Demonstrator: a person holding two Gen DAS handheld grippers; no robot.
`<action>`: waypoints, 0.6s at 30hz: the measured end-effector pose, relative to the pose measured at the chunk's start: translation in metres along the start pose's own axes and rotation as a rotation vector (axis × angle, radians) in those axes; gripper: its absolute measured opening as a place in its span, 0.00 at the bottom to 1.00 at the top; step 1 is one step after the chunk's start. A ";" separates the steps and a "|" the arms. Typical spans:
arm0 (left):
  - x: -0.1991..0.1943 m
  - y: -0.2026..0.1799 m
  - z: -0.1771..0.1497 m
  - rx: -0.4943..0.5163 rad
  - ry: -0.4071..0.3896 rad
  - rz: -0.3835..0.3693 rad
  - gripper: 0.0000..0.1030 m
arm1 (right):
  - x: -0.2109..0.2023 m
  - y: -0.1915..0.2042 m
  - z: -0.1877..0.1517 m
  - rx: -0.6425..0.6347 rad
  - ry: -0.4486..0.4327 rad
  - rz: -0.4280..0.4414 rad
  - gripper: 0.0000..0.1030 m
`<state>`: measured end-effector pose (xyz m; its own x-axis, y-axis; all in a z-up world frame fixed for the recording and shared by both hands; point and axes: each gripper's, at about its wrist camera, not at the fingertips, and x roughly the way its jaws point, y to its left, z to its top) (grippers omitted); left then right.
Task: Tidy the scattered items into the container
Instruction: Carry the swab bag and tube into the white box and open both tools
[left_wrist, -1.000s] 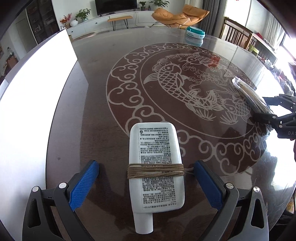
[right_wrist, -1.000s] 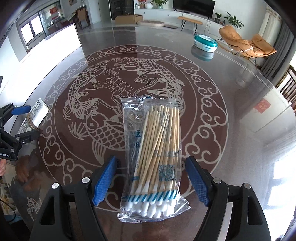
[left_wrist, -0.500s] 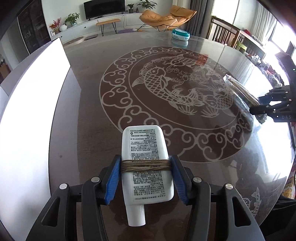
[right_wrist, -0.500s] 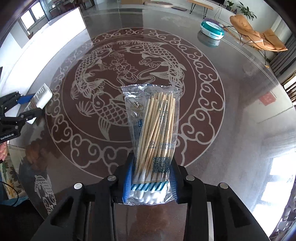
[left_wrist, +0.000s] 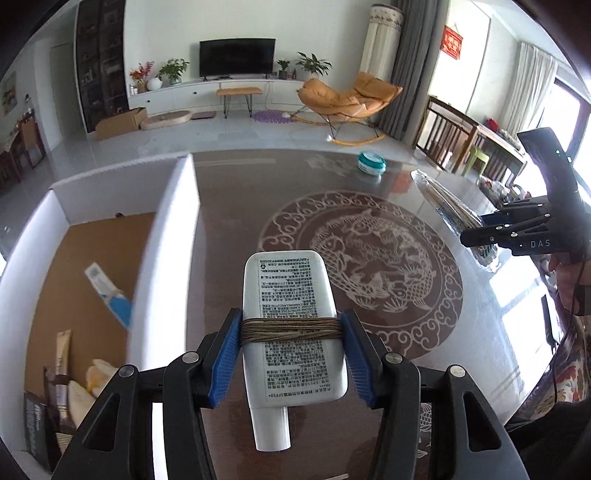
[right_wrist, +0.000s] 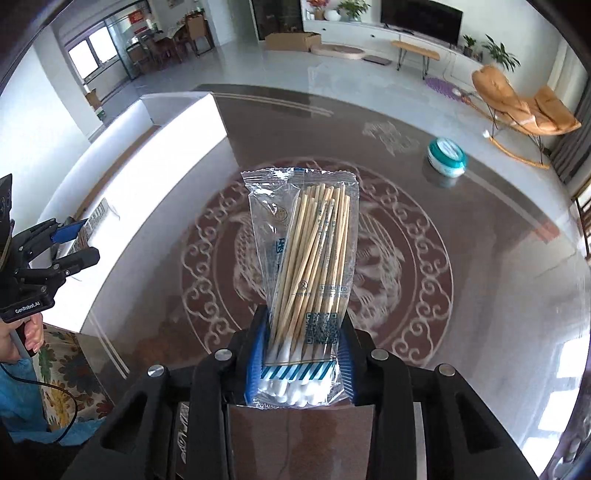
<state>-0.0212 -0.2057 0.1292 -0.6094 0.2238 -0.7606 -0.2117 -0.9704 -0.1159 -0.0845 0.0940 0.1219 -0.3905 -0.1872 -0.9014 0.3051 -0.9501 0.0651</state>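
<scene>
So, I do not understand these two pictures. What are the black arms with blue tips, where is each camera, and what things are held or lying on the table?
They are not robot arms. A person holds a two-finger gripper in each hand, and a wide-angle camera on each looks forward along its fingers. One picture comes from the left gripper, whose blue pads clamp a white tube wound with brown string. The other comes from the right gripper, shut on a clear bag of cotton swabs. Below is a dark table with a fish pattern; a teal and white round container stands on it. The white box, on the left, already holds some items.
</scene>
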 end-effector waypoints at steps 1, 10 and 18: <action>-0.010 0.016 0.001 -0.024 -0.015 0.018 0.51 | -0.005 0.016 0.016 -0.030 -0.019 0.010 0.34; -0.036 0.166 -0.012 -0.233 -0.006 0.246 0.51 | 0.012 0.197 0.130 -0.307 -0.110 0.210 0.34; -0.012 0.232 -0.046 -0.365 0.091 0.303 0.51 | 0.085 0.325 0.155 -0.483 -0.026 0.335 0.34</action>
<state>-0.0272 -0.4373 0.0822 -0.5291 -0.0672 -0.8459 0.2568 -0.9628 -0.0841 -0.1532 -0.2698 0.1326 -0.2236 -0.4698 -0.8540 0.7743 -0.6178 0.1371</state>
